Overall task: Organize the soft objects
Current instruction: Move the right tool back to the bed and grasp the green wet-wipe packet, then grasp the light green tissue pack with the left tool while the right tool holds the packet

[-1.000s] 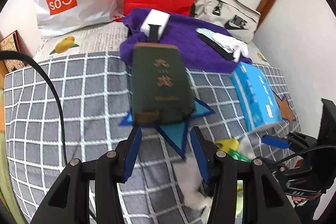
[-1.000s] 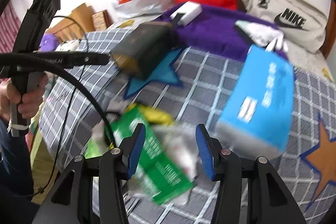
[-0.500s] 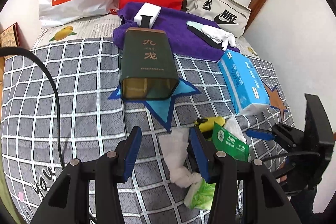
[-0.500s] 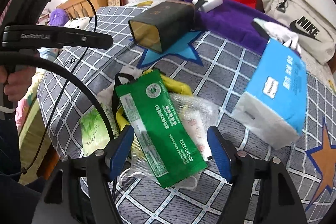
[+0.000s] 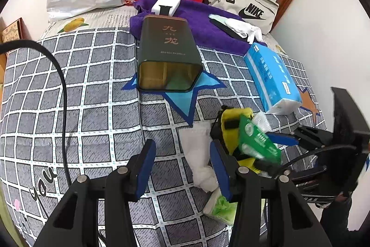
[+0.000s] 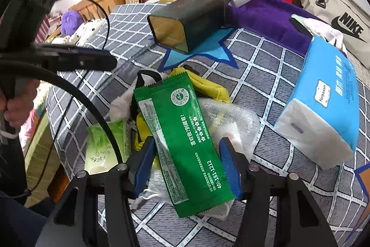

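Observation:
A pile of soft things lies on the checked bedsheet (image 5: 92,89): a green packet (image 6: 182,131), yellow cloth (image 6: 208,87), clear bubble wrap (image 6: 231,115), white tissue (image 5: 198,152) and a pale green tissue pack (image 6: 104,145). My right gripper (image 6: 186,159) points down at the pile. Its jaws are closing and its pads meet the green packet's two long edges. In the left wrist view that packet (image 5: 254,142) is tilted up and blurred. My left gripper (image 5: 182,161) stands open over bare sheet, left of the white tissue. A dark green tin (image 5: 168,54) lies on its side, mouth toward me.
A blue tissue pack (image 6: 328,103) lies right of the pile. Behind the tin are a purple towel (image 5: 212,22), a white box (image 5: 166,2), white gloves (image 5: 245,28), shopping bags and a beige Nike bag (image 5: 245,4). A black cable (image 5: 62,85) crosses the sheet. The bed's edge runs near the pile.
My left gripper drew back from the tin toward the pile, still open. My right gripper widened, sank onto the pile and narrowed around the green packet, which now tilts up.

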The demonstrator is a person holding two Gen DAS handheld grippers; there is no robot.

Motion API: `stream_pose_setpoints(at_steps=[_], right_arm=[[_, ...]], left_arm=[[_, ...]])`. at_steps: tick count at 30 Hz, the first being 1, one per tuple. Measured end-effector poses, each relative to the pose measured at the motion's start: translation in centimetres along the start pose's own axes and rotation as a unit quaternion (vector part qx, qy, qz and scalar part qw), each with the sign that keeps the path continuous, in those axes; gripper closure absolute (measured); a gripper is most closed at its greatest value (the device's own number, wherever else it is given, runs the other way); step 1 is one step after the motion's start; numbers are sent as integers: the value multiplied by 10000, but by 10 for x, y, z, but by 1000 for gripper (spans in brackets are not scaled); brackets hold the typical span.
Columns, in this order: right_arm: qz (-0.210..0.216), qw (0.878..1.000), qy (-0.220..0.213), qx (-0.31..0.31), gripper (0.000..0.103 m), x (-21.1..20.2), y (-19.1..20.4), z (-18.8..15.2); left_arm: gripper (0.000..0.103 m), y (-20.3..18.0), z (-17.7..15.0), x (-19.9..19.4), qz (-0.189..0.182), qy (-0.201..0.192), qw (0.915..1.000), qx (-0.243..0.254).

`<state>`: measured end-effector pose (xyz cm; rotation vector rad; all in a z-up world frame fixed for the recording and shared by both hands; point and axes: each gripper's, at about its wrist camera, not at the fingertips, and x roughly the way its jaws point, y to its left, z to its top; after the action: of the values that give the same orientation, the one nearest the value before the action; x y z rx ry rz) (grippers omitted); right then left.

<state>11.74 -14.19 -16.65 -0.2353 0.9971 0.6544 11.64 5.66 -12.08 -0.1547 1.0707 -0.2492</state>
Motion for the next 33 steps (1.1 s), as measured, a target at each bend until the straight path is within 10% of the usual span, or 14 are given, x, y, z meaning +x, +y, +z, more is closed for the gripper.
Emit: stream_pose_setpoints(at_steps=[21,33], right_arm=[[-278,9972,-172,679,60,-8,-15,-7],[-101,9897,-645,1276,60,-46,-26,-6]], left_arm=[[55,-5,-16,6,-99,110,9999,81],[34,-26,-43,-3,-489,96,9972,553]])
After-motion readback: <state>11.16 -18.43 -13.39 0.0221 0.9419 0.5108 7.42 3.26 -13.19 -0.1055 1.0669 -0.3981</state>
